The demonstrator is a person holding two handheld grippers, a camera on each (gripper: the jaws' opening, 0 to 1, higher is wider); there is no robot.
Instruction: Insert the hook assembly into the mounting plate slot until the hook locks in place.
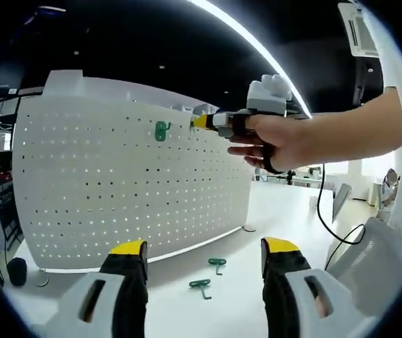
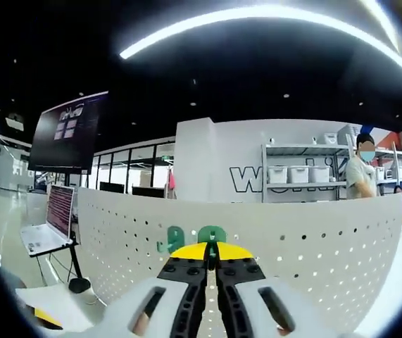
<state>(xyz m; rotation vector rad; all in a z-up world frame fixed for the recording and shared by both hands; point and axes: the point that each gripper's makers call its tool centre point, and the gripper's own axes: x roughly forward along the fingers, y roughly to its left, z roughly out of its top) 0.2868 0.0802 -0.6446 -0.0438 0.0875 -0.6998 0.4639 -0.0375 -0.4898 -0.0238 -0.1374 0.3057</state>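
The right gripper (image 2: 212,262) is clenched on a green hook (image 2: 212,236) pressed against the white pegboard (image 2: 292,239), beside another green hook (image 2: 174,239) already hanging there. The left gripper (image 1: 204,248) gapes, released, low before the pegboard, over two loose hooks (image 1: 208,276) on the table (image 1: 243,296); the hand (image 1: 285,141) reaches level.

One green hook (image 1: 161,130) hangs on the upright white pegboard (image 1: 116,190); two more green hooks (image 1: 201,286) lie on the table.

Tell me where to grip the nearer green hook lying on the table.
Take the nearer green hook by its straight shank, coming from above with the open left gripper. It lies flat on the white table, apart from the second hook, jaws across the shank.
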